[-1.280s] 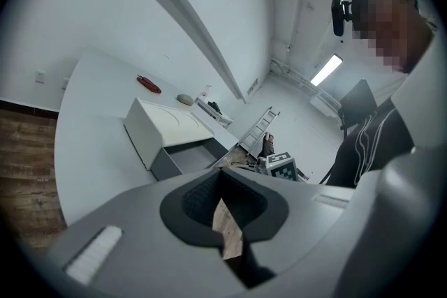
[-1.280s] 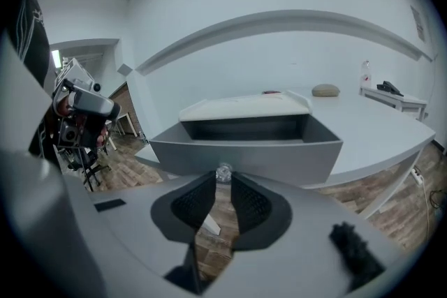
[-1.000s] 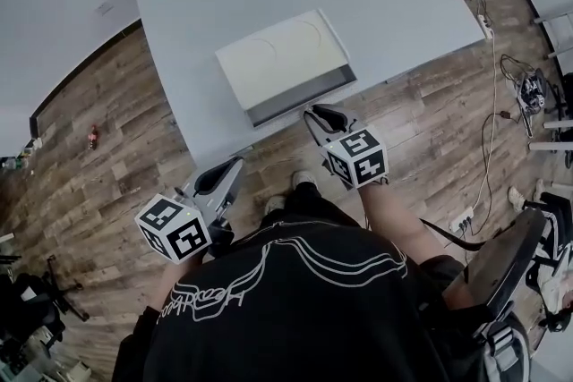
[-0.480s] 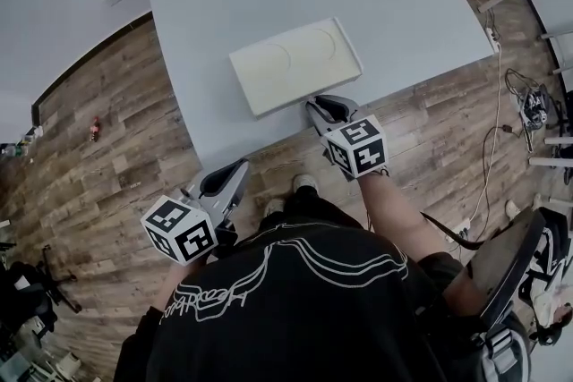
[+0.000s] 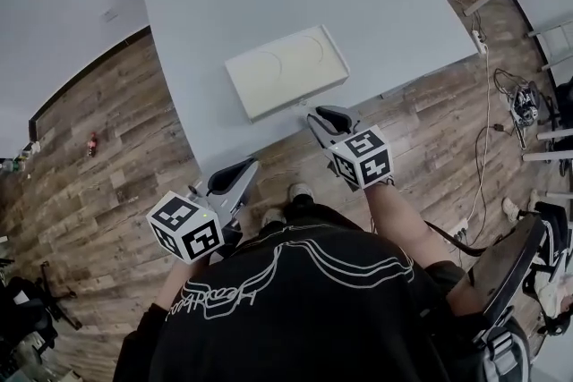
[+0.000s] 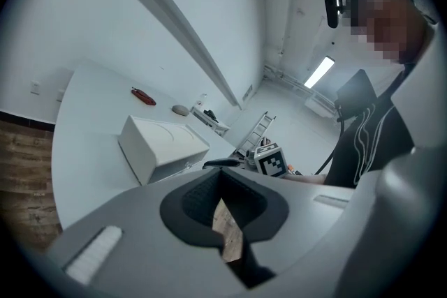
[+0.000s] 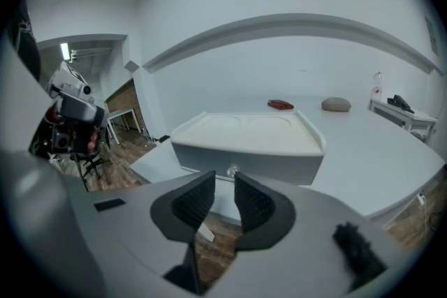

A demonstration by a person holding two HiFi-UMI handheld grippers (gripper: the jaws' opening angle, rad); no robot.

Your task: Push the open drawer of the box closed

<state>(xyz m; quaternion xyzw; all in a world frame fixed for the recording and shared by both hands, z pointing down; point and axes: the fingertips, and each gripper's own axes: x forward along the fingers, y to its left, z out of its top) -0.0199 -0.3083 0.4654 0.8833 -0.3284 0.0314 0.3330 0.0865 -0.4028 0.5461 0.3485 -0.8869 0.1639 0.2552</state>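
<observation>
Facing right claw (image 5: pixel 328 113): box (image 5: pixel 286 72) lay on desk (image 5: pixel 206 4), just ahead, apart.
Claw states: right slightly parted, left claw (image 5: pixel 235 170) clenched, both empty.
Change: drawer (image 7: pixel 265 165), open earlier, sat closed in box.

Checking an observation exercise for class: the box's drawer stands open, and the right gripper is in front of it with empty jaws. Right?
Not quite: the drawer is closed flush into the box, as the right gripper view shows. The right gripper is in front of it with empty jaws.
</observation>
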